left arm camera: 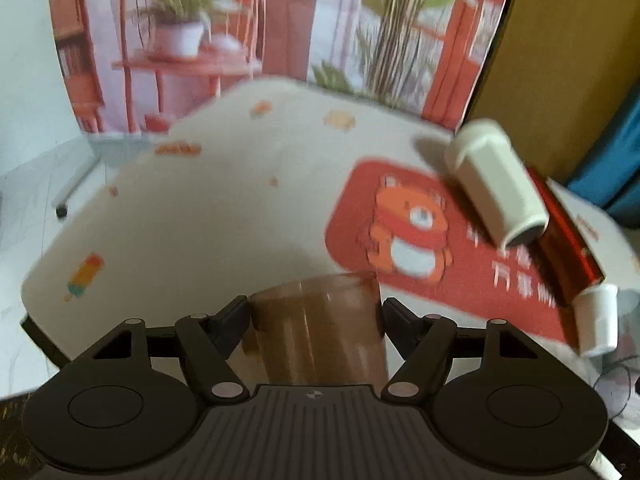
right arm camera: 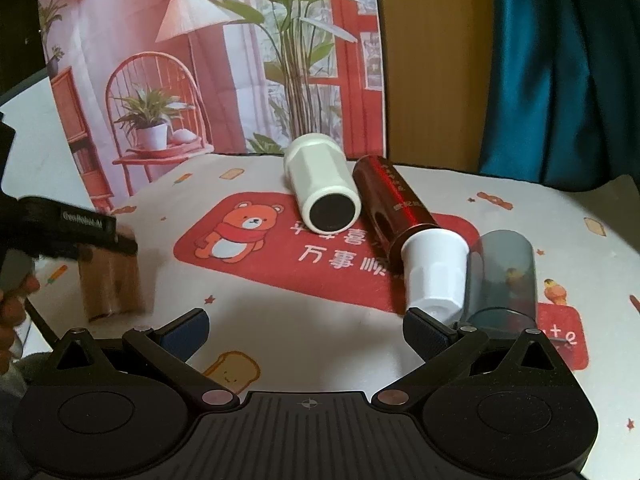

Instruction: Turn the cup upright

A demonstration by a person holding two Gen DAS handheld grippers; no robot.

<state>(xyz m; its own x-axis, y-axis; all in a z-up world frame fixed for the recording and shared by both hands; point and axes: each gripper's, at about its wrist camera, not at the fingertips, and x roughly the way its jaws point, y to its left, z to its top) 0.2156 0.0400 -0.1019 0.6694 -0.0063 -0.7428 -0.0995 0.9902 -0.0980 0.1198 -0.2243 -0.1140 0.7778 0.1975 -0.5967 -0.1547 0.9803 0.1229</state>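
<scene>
My left gripper (left arm camera: 316,316) is shut on a translucent brown cup (left arm camera: 320,328), holding it by its sides just above the table; the view is blurred. In the right wrist view the same brown cup (right arm camera: 110,280) hangs at the far left in the left gripper (right arm camera: 100,240), its base close to the tablecloth. My right gripper (right arm camera: 306,330) is open and empty over the table's front. A white cup (right arm camera: 320,186) lies on its side on the red bear mat (right arm camera: 248,248), its dark mouth facing me.
A dark red cylinder (right arm camera: 392,200), a small white cup (right arm camera: 434,276) and a grey translucent cup (right arm camera: 502,276) lie on their sides at the right. A printed backdrop (right arm camera: 200,60) stands behind the table. The table's edge (left arm camera: 36,312) runs at the left.
</scene>
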